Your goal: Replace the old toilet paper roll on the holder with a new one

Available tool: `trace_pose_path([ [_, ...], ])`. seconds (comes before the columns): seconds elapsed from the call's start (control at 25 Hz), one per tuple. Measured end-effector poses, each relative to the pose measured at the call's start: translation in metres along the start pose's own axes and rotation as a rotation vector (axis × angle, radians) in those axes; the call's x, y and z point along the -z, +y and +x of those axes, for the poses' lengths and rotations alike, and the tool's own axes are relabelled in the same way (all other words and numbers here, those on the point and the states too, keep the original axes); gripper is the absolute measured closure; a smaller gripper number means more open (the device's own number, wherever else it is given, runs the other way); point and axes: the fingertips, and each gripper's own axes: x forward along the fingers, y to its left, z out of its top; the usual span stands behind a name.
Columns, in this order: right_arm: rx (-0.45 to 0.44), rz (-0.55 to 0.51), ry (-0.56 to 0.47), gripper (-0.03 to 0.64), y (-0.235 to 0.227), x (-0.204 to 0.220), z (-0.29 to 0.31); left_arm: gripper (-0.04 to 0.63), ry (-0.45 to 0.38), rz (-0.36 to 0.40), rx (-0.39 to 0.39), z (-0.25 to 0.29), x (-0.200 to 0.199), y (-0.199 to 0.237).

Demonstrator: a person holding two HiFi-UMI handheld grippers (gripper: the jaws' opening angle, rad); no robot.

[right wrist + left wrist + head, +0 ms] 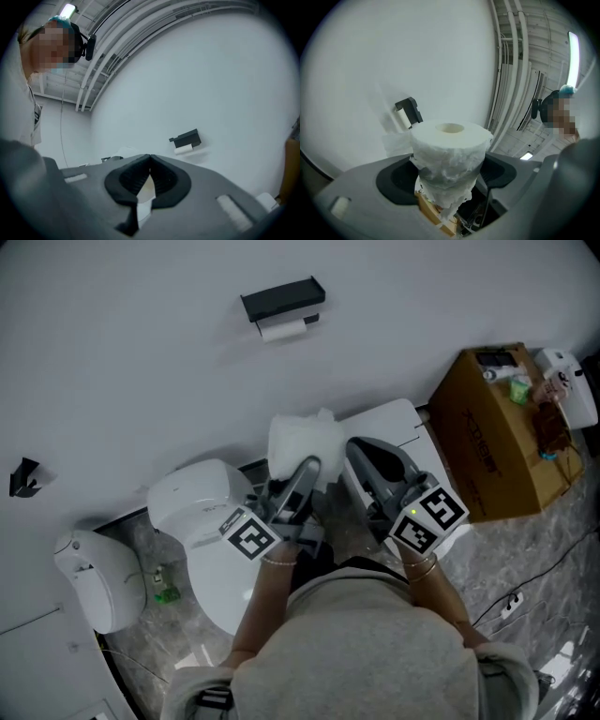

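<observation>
A black wall holder point(282, 298) carries the thin old roll point(283, 330) just beneath it. The same holder point(408, 111) shows beyond the jaws in the left gripper view. In the right gripper view, the holder point(186, 138) and the old roll point(183, 148) sit ahead and to the right. My left gripper point(302, 470) is shut on a full new white roll point(304, 441), held upright in the air well below the holder. The roll's point(450, 150) sides are squeezed in by the left gripper point(450, 176). My right gripper point(364, 451) is beside it, shut and empty, its right gripper point(150, 157) tips meeting.
A white toilet point(202, 512) stands below and left of the grippers. A white bin point(94, 577) sits at far left. A cardboard box point(497, 432) with small items on top stands at the right. Cables point(511, 601) lie on the marbled floor.
</observation>
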Motion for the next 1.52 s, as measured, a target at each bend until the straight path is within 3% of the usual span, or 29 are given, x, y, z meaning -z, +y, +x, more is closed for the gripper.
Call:
trace_pose_path([
  [0.32, 0.027, -0.003, -0.056, 0.615, -0.033, -0.017, 0.089, 0.19, -0.015, 0.014, 0.034, 0.034, -0.069, 0.05],
  [0.6, 0.036, 0.009, -0.075, 0.615, -0.05, -0.021, 0.151, 0.19, -0.004, 0.025, 0.035, 0.051, -0.106, 0.089],
  [0.88, 0.084, 0.022, -0.089, 0.615, -0.067, -0.015, 0.179, 0.19, 0.009, -0.019, 0.039, 0.062, -0.11, 0.113],
  [1.12, 0.104, 0.049, -0.064, 0.615, -0.089, -0.004, 0.193, 0.19, 0.022, 0.017, 0.007, 0.073, -0.111, 0.133],
  [1.52, 0.021, 0.106, 0.006, 0.615, -0.123, 0.003, 0.218, 0.19, 0.005, 0.045, -0.071, 0.096, -0.106, 0.162],
])
